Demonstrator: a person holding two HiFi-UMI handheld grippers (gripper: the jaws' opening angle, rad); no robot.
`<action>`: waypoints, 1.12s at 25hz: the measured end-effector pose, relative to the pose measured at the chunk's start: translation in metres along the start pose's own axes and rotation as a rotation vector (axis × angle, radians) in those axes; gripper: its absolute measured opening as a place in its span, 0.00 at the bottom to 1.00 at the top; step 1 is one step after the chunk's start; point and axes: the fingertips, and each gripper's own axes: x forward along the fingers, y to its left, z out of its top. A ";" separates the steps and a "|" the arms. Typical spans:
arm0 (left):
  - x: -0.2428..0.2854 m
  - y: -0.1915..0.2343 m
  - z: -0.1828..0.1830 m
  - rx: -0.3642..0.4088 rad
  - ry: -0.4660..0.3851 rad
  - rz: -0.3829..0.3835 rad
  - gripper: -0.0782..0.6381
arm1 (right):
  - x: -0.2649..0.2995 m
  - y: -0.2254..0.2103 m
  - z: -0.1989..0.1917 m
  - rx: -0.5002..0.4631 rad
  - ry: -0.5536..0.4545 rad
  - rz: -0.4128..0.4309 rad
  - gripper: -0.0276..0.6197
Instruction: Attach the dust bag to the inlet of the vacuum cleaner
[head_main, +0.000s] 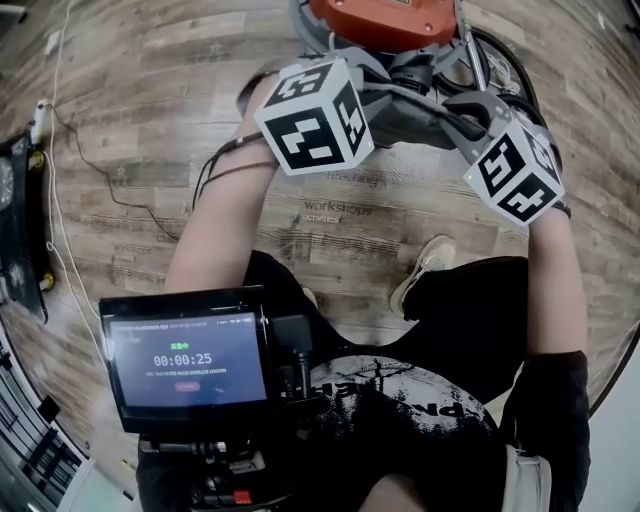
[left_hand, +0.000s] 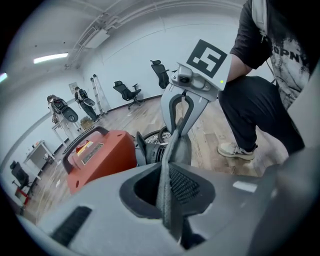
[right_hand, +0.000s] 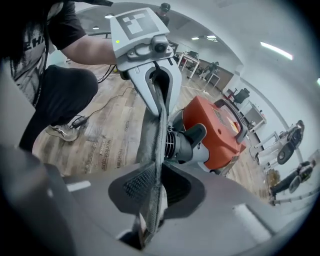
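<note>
- On our chest screen (head_main: 188, 360) we read "00:00:25".
- Our forearms reach forward and down. The left gripper (left_hand: 167, 196) and right gripper (right_hand: 152, 196) are each clamped on the grey dust bag (left_hand: 179, 150).
- The floor (head_main: 150, 120) print reads "workshops".
- The bag hangs just before the orange vacuum cleaner (left_hand: 97, 157) and its inlet (right_hand: 180, 144).

Place type: big open-plan office/lab-type hall, not a home.
Floor: pale wood-look plank flooring (head_main: 130, 120), w/ word "workshops" (head_main: 337, 208) printed on it.
Seating: black swivel office chairs (left_hand: 129, 91), several, standing apart near far wall.
Walls: plain white walls (left_hand: 125, 55), tall, bare.
Lighting: long white ceiling strip lights (left_hand: 51, 58).
Furniture: white-topped desks (right_hand: 192, 59) in bkgd.
Cabling: thin white cable (head_main: 52, 220) trailing loose over floor.
</note>
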 end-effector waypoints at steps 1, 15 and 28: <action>0.000 -0.001 -0.003 -0.011 0.000 -0.002 0.16 | -0.001 -0.002 0.002 -0.018 -0.002 -0.012 0.12; 0.004 -0.005 -0.015 -0.079 -0.022 -0.008 0.17 | -0.002 -0.006 0.007 0.034 -0.069 -0.059 0.16; -0.009 -0.003 0.003 -0.207 -0.232 0.056 0.44 | -0.006 -0.004 0.033 0.168 -0.303 0.008 0.46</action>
